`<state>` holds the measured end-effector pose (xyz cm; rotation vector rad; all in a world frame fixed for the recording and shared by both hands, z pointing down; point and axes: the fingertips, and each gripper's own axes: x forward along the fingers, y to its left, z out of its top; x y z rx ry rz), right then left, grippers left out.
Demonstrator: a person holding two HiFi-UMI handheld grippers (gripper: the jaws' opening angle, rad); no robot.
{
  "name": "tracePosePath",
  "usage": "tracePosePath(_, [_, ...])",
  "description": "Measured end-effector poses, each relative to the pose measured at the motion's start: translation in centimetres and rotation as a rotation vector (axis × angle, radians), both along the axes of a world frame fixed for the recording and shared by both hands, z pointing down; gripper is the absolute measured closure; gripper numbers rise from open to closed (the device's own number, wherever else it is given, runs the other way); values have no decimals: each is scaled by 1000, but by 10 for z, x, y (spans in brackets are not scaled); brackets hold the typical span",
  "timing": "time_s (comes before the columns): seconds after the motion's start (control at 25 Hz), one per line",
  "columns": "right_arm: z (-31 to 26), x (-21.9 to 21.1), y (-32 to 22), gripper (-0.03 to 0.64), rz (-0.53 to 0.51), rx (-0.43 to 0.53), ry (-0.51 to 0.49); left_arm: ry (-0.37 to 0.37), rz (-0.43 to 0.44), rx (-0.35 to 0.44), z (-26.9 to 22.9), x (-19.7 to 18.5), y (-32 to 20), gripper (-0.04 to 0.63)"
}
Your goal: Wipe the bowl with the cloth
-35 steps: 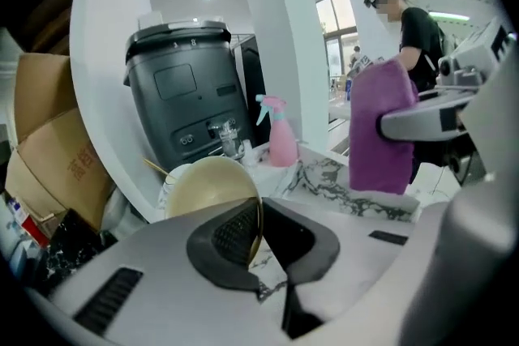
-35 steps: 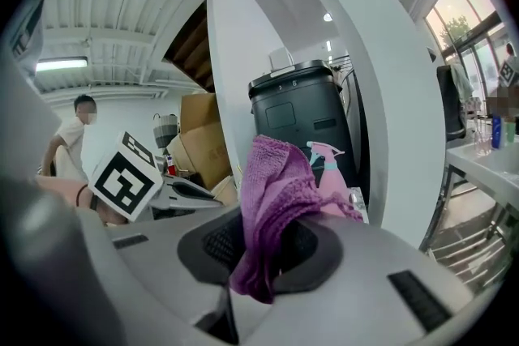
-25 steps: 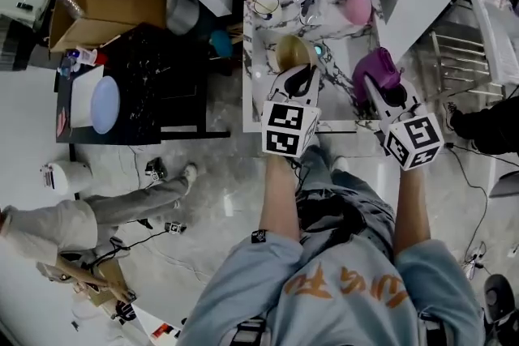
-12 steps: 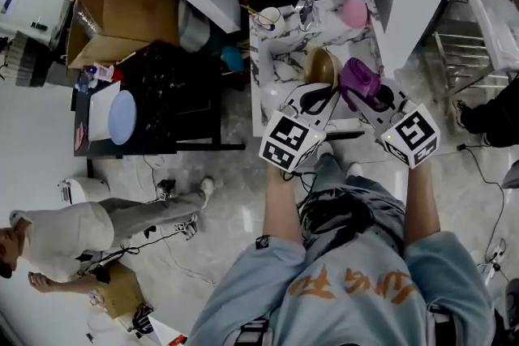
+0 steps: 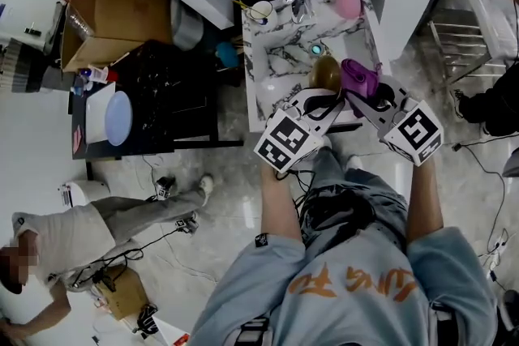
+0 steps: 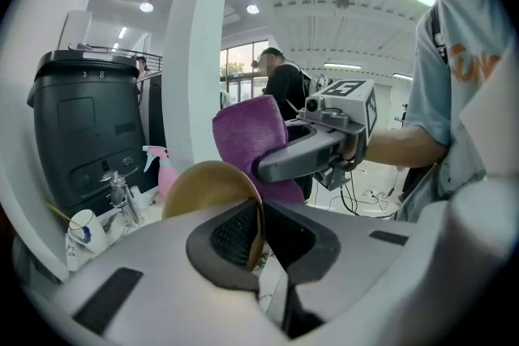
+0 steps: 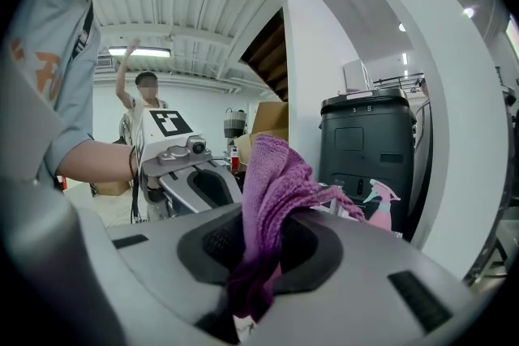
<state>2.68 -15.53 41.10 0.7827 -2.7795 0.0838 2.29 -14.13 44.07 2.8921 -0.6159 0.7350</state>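
left tool (image 5: pixel 323 96) holds the bowl (image 5: pixel 326 73); right tool (image 5: pixel 362 96) holds purple cloth (image 5: pixel 357 77) beside it.

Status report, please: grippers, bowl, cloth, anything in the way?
Left gripper shut on bowl rim. Right gripper shut on cloth. Cloth beside bowl; nothing blocking.
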Motion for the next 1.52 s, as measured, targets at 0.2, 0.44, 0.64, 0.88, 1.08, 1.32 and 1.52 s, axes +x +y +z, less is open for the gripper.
tracePosePath(0.2, [-3, 5, -4, 534, 24, -3, -54, 19, 44, -18, 1, 0, 9, 561])
tracePosePath(0.44, [-13, 20, -20, 534, 77, -5, -137, 75, 134, -53, -8, 8, 21, 561])
tracePosePath(0.64, [-20, 27, -31, 534, 94, -13, -199, 124, 204, -74, -20, 11, 30, 561])
tracePosePath(0.88, [-28, 36, -46, 534, 116, -24, -264, 280, 300, -88, -50, 12, 44, 561])
tracePosePath(1.08, [-34, 37, -49, 534, 96, -38, -348, 448, 374, -86, -78, 8, 55, 561])
tracePosePath(1.32, [-35, 27, -37, 534, -8, -52, -391, 788, 396, -19, -126, -10, 53, 562])
tracePosePath(1.52, [-30, 3, -18, 534, -154, -69, -340, 989, 323, 30, -150, -25, 35, 563])
